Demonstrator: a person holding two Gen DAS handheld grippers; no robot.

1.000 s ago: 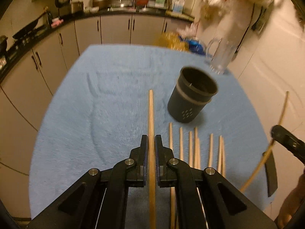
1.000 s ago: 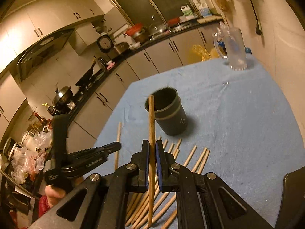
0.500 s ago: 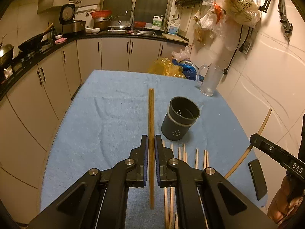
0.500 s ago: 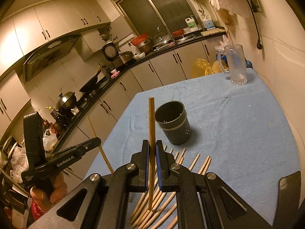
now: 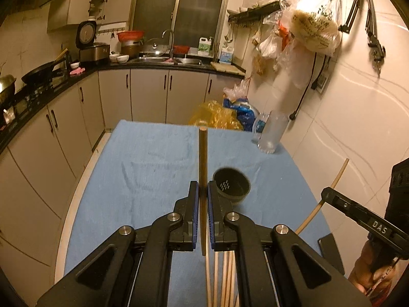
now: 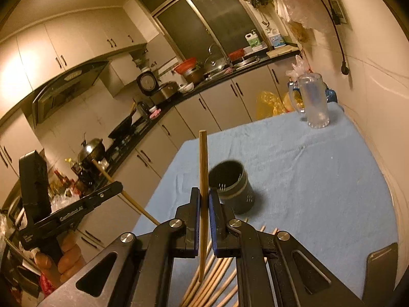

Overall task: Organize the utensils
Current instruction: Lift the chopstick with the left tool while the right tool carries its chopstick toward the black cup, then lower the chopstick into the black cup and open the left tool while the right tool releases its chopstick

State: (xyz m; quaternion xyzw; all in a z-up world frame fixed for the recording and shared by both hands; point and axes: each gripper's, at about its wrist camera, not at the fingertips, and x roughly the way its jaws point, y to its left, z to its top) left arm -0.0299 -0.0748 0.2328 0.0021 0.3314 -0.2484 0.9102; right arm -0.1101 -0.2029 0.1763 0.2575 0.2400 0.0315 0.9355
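My left gripper [image 5: 202, 197] is shut on a wooden chopstick [image 5: 202, 158] that stands upright between its blue pads, held above the blue-clothed table [image 5: 153, 166]. Just right of it and lower stands the dark utensil holder [image 5: 231, 185], open end up. My right gripper [image 6: 203, 202] is shut on a second chopstick [image 6: 203, 166], with the holder [image 6: 230, 189] just beyond it to the right. Several loose chopsticks [image 6: 217, 276] lie on the cloth under both grippers. Each view shows the other gripper off to the side, holding its stick [image 5: 332, 186] [image 6: 127, 197].
A glass mug [image 5: 271, 135] stands at the table's far right corner by the wall. A dark phone [image 6: 381, 263] lies at the near right edge. A hand [image 6: 64, 253] grips the left tool's handle. Kitchen cabinets and counter run along the left and back.
Both grippers have risen with their chopsticks still clamped, the left one more. The holder and the loose chopsticks now sit lower and smaller in both views.
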